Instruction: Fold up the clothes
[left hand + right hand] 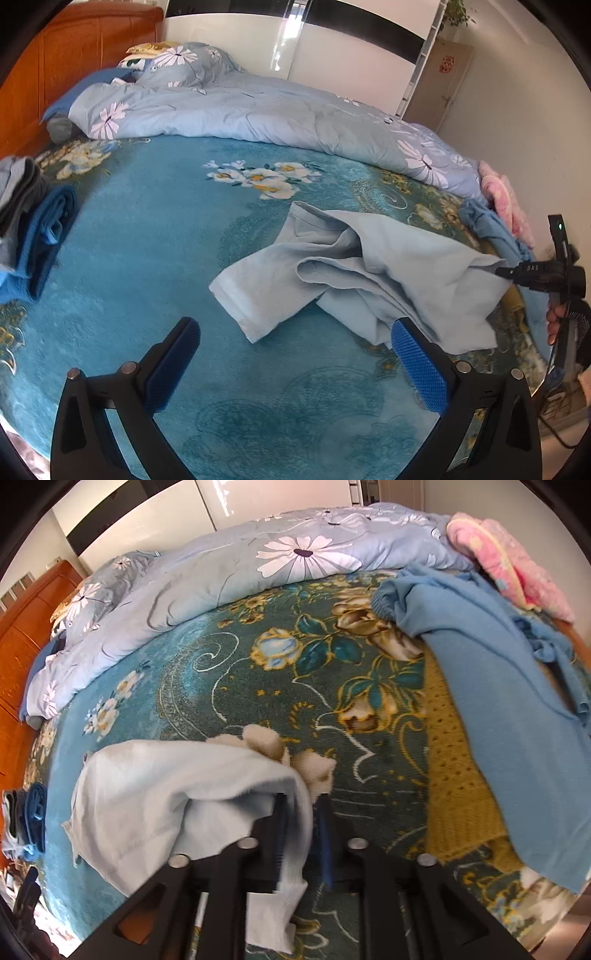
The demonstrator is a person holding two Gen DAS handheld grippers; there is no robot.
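Observation:
A light blue garment lies crumpled on the teal flowered blanket, one sleeve stretched toward the near left. My left gripper is open and empty, hovering just in front of that sleeve. My right gripper is shut on the garment's right edge and lifts it a little. In the right wrist view the right gripper pinches the light blue cloth between its blue pads, and a flap hangs below the jaws.
Folded dark blue and grey clothes are stacked at the left. A blue sweater lies over a yellow knit at the right, next to a pink cloth. A flowered duvet and an orange headboard lie behind.

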